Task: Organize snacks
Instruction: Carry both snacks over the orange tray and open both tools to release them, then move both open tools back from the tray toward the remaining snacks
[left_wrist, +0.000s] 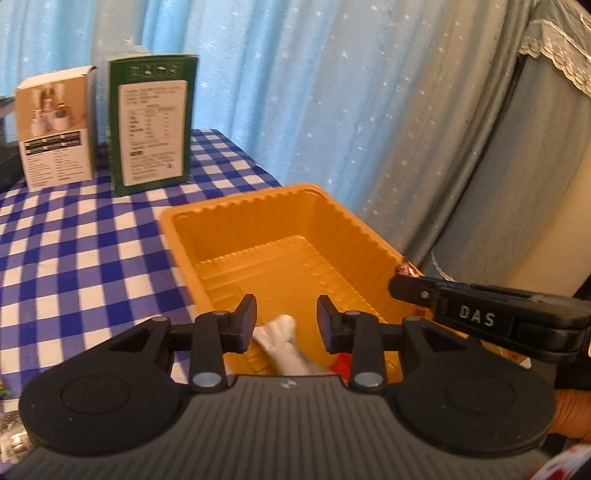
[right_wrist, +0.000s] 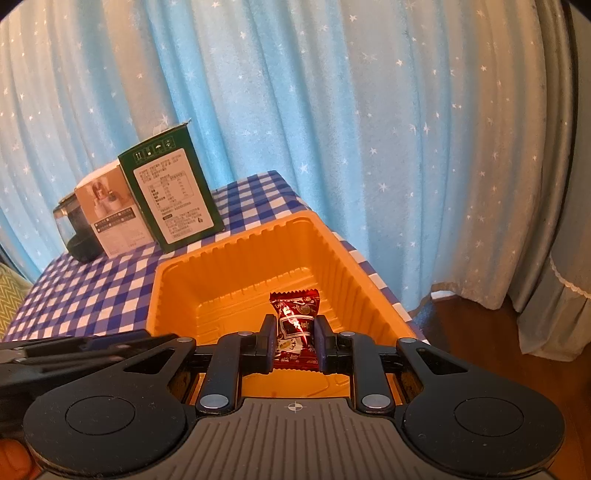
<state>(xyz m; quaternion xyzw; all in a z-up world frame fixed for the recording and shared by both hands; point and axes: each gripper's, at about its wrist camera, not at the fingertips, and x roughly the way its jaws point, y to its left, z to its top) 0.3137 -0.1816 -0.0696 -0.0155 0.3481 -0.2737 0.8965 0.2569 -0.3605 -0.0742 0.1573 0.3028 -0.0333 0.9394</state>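
The right gripper (right_wrist: 295, 338) is pinching a dark red wrapped candy (right_wrist: 295, 325) between its pads, holding it over the inside of an orange plastic tray (right_wrist: 236, 273) with ribbed walls. The left gripper (left_wrist: 287, 325) is hanging over the near end of the same tray with its jaws standing apart and nothing pressed between them; a white wrapped snack (left_wrist: 284, 343) is lying in the tray just below and behind them. The tray is sitting on a blue-and-white checked tablecloth (left_wrist: 74, 240) near the table's right edge. Farther back, a green carton (left_wrist: 151, 122) and a white box (left_wrist: 55, 129) are standing upright side by side, in front of a light blue curtain (right_wrist: 332, 110) sprinkled with stars.
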